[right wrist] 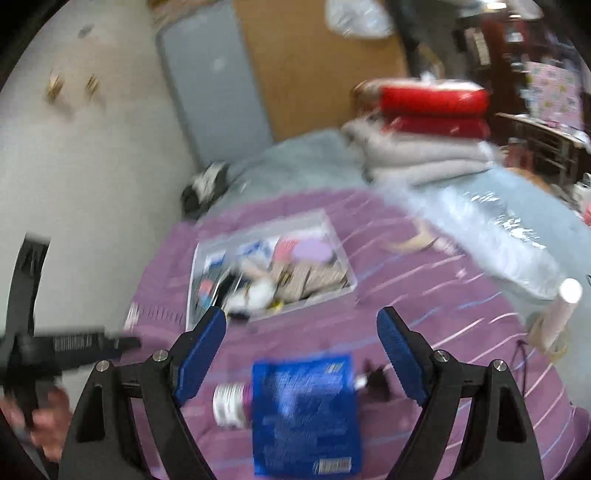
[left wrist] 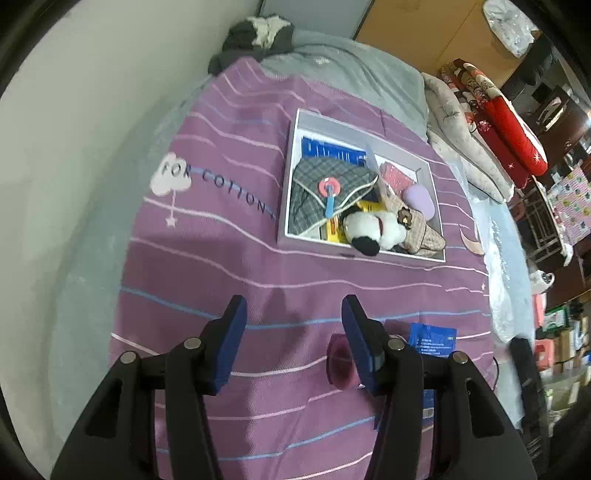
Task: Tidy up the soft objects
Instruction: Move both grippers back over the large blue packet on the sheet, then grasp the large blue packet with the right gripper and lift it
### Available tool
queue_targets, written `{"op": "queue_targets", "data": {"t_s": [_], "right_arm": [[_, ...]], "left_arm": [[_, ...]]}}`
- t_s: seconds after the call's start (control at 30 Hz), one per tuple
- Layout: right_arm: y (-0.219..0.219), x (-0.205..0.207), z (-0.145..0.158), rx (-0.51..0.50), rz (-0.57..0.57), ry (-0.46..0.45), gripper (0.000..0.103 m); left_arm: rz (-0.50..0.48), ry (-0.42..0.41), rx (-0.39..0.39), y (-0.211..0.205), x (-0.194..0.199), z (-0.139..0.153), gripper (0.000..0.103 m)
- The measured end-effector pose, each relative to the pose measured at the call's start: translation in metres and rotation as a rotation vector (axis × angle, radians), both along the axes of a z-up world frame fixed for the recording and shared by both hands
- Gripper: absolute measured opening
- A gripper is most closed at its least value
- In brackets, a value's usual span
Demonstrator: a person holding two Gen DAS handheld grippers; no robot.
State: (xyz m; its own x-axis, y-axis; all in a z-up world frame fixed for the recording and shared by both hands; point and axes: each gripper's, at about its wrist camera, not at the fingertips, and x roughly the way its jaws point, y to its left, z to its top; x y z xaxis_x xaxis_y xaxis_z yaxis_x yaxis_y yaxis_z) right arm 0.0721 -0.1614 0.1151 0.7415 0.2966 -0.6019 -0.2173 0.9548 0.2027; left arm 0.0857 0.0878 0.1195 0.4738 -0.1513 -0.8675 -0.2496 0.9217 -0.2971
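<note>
A white open box [left wrist: 291,173] lies on the purple striped bedsheet [left wrist: 221,266]. In it are a grey plaid bag [left wrist: 325,173], a black-and-white panda plush [left wrist: 373,229], a beige checked bag [left wrist: 421,232] and a lilac pouch [left wrist: 419,197]. My left gripper [left wrist: 294,306] hovers open over bare sheet in front of the box, holding nothing. A dark pink bottle [left wrist: 341,363] and a blue packet [left wrist: 432,338] lie by its right finger. My right gripper [right wrist: 302,317] is open and holds nothing. It hangs above the same blue packet [right wrist: 306,413] and the bottle [right wrist: 231,404]. The blurred box [right wrist: 269,273] lies beyond.
Folded grey and red quilts [left wrist: 491,140] are stacked at the bed's right side beside plastic-wrapped bedding [right wrist: 498,236]. A grey-white plush [left wrist: 258,35] sits at the bed's head by the wall. A hand [right wrist: 48,424] grips the other tool's black frame [right wrist: 74,345]. Cluttered shelves stand to the right.
</note>
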Motion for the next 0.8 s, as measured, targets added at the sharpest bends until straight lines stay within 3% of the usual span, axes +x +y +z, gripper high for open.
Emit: {"op": "queue_targets", "data": {"t_s": [0.23,0.47,0.6,0.8], "right_arm": [[0.002,-0.010,-0.031,-0.020,0.053,0.117,0.085],[-0.015,-0.010,-0.055,-0.009,0.008,0.232,0.085],[-0.008,-0.006,-0.074,-0.024,0.041,0.304,0.089],[0.005,0.000,-0.097,0.041,0.061,0.407,0.103]], "left_arm": [[-0.081,0.040,-0.054,0.000,0.000,-0.014,0.055],[-0.171,0.069,0.018,-0.016,0.001,-0.024,0.055],[-0.211,0.088,0.044,-0.025,0.003,-0.028,0.055],[-0.223,0.112,0.086,-0.029,0.005,-0.033,0.055]]}}
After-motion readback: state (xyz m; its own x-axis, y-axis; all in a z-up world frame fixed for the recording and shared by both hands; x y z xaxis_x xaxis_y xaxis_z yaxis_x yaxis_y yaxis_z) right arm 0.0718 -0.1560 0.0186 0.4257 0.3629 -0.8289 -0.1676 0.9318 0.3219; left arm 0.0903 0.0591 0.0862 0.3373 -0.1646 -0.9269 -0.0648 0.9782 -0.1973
